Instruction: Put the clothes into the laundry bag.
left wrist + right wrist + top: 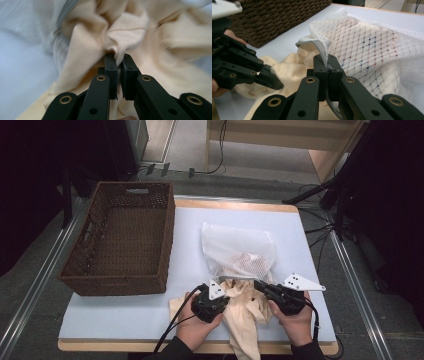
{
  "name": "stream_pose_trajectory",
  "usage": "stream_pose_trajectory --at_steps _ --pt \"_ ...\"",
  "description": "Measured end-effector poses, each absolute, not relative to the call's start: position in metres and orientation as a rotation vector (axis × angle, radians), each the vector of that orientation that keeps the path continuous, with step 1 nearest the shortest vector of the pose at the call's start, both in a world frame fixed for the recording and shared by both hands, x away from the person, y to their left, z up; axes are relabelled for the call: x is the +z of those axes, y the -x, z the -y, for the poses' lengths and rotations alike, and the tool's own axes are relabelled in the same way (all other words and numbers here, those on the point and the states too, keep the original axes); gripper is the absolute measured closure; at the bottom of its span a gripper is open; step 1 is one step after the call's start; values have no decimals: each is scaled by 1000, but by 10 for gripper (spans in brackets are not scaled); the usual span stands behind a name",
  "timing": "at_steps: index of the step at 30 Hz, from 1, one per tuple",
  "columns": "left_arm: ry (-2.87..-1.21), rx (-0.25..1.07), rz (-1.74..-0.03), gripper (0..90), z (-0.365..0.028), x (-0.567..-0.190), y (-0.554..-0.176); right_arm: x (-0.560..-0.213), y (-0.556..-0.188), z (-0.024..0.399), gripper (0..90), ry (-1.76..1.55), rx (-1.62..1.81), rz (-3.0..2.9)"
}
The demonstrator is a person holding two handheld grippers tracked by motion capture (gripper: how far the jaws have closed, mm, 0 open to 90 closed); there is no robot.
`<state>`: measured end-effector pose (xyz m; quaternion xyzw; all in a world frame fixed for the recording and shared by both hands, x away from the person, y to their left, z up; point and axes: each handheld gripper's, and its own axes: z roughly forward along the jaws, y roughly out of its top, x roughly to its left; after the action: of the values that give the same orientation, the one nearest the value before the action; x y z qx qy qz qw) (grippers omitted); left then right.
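Note:
A white mesh laundry bag [239, 251] lies on the white table top, with something patterned showing through its netting [364, 42]. A cream cloth [245, 312] spills out of the bag's near opening and hangs over the table's front edge. My left gripper [225, 299] is shut on a fold of the cream cloth [125, 32], its jaws pinching the fabric [119, 58]. My right gripper [257, 285] is shut on the bag's rim [322, 48], holding the opening's edge [328, 63] up. In the right gripper view the left gripper [270, 81] sits at the left, on the cloth.
A dark brown wicker basket [122, 237] stands on the table's left half, its wall [274, 17] close behind the bag. The table's front edge [125, 345] runs just below both hands. Cables [320, 227] lie on the floor to the right.

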<state>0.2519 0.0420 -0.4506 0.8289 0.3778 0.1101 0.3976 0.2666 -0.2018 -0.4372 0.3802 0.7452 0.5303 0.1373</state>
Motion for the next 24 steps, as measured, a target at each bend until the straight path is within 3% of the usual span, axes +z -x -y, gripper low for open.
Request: stream_pose_trajectory --at_steps 5,8,11,13,18,24 --pt "-2010 288 -873 857 -16 -429 -260 -432 -263 200 884 -1072 1553 -2151" --pt "-2014 349 -890 838 -6 -436 -275 -430 -262 201 884 -1067 1556 -2151" --pt "-2120 211 -962 762 -4 -463 -295 -432 -263 202 884 -1082 1555 -2153" --pt "-2087 204 -930 742 -10 -468 -292 -434 -263 204 884 -1088 1549 -2153" --pt "-2039 182 -869 516 -30 -448 -275 -436 -265 206 884 -1095 1542 -2153" --pt "-2079 253 -937 339 -72 -445 -262 -437 -266 206 884 -1108 1536 -2154"
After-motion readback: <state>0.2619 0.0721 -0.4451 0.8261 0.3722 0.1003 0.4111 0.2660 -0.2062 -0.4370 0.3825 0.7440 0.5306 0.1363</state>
